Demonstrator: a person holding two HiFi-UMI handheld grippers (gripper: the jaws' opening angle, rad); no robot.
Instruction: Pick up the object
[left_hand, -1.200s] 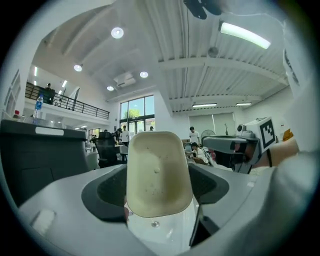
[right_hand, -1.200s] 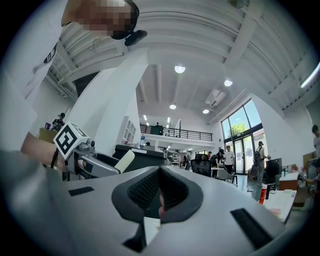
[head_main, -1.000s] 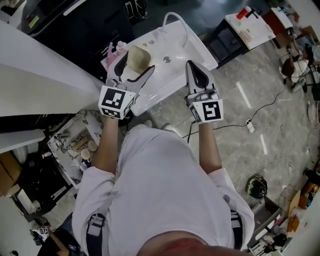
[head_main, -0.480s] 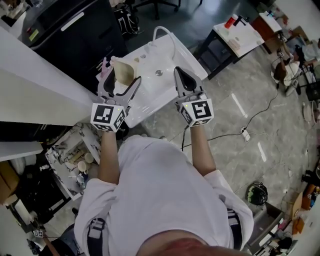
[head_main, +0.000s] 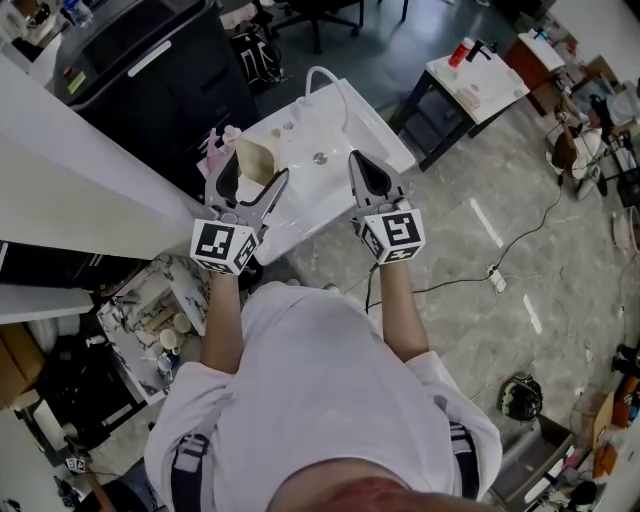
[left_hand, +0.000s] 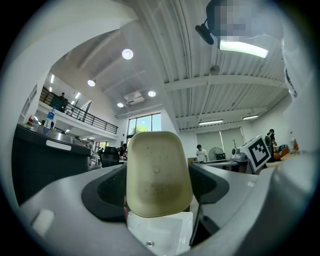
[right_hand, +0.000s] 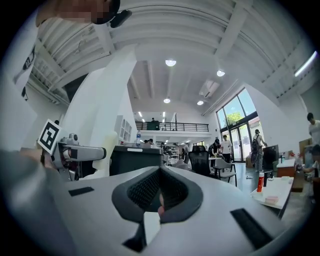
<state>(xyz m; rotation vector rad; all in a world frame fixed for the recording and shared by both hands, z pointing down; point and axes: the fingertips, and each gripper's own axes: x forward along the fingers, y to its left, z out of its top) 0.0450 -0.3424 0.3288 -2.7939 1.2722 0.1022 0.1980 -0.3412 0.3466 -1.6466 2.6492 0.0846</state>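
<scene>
Head view: the left gripper (head_main: 256, 176) is clamped on a beige tray (head_main: 257, 155), holding it above the white sink (head_main: 372, 140). The right gripper (head_main: 360, 166) hovers over the sink's near edge.

Left gripper view: both jaws press the tray's (left_hand: 158, 170) sides; it stands upright between them.

Right gripper view: the jaws are together, with nothing between them.

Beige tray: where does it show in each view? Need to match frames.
Head view: beige tray upper left of centre, between the jaws of the left gripper.
Left gripper view: dead centre, standing upright between the jaws.
Right gripper view: cannot make it out.
Shared landmark: the black cabinet.
</scene>
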